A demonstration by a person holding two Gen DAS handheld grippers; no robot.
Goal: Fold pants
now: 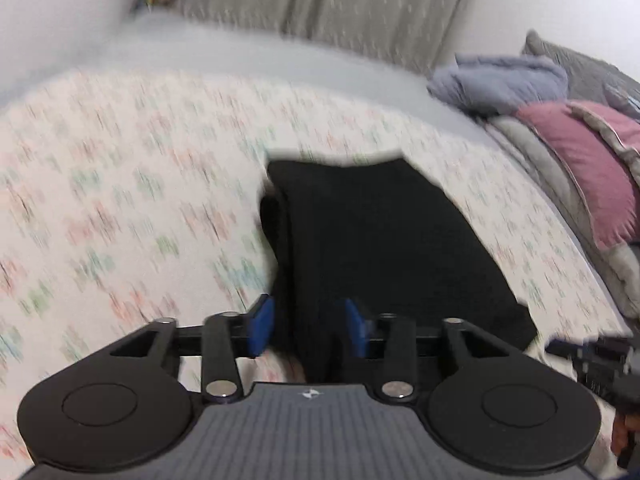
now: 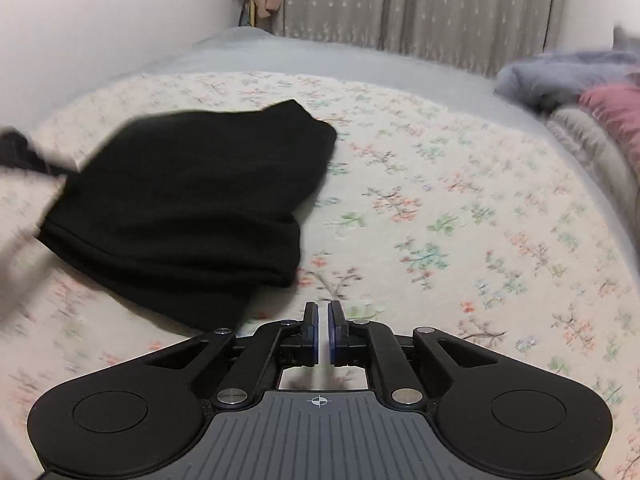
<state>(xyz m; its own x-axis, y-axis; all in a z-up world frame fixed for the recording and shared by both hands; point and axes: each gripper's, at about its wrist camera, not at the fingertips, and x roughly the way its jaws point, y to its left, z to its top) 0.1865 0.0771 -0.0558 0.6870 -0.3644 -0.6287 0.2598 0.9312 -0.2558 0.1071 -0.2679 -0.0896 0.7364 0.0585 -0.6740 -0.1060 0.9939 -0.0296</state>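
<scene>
The black pants [image 1: 384, 240] lie folded into a compact bundle on the floral bedspread [image 1: 120, 200]. My left gripper [image 1: 308, 326] is open, its blue pads on either side of the bundle's near left edge; black cloth lies between them. In the right wrist view the pants [image 2: 192, 204] lie at the left. My right gripper [image 2: 323, 332] is nearly shut and empty, over the bedspread [image 2: 440, 220] just right of the bundle's near corner. The right gripper also shows in the left wrist view at the lower right edge [image 1: 592, 360].
A pile of bedding lies at the right: a grey-blue fleece [image 1: 500, 80], a pink pillow [image 1: 588, 168] and grey cushions. A grey curtain [image 2: 420, 4] hangs behind the bed, a white wall stands at the left. The views are motion-blurred.
</scene>
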